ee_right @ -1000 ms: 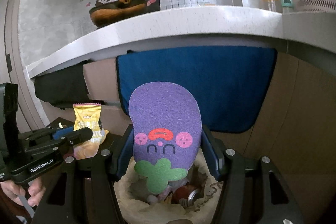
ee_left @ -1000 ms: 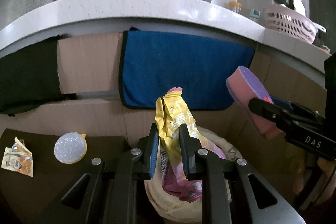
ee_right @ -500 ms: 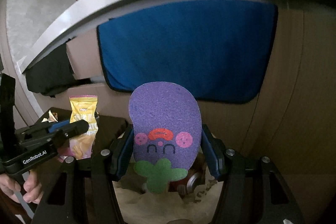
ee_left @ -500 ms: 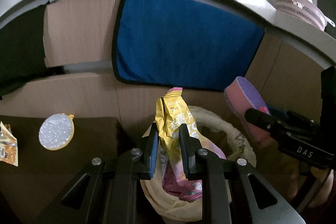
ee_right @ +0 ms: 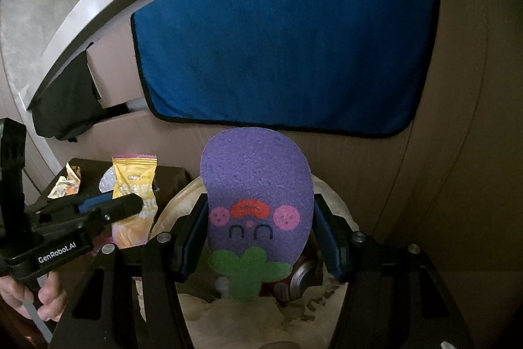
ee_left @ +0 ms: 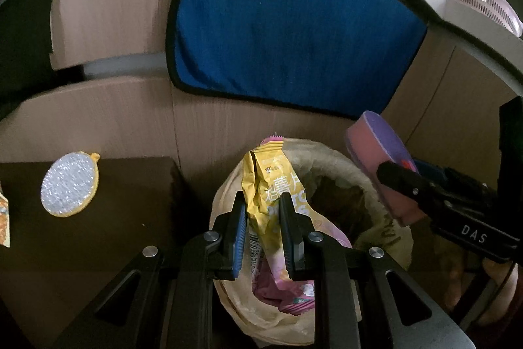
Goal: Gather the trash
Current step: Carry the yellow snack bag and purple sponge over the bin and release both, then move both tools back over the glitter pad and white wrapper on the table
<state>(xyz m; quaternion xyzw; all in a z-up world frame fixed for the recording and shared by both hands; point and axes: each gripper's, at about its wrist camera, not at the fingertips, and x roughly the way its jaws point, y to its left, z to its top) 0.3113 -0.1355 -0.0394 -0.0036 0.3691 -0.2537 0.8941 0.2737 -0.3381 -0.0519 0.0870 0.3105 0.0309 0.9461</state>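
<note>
1. The right wrist view alone shows a metal can (ee_right: 302,278) inside the lined bin (ee_right: 330,195); the left wrist view shows a silvery round scrubber (ee_left: 69,184) on the dark table (ee_left: 108,218).
2. The left gripper (ee_left: 261,231) pinches a yellow snack wrapper (ee_left: 266,185), long axis upright, over the bin (nearly shut).
3. The right gripper (ee_right: 260,237), jaws wide, clamps an upright purple eggplant-face sponge (ee_right: 256,185).
</note>
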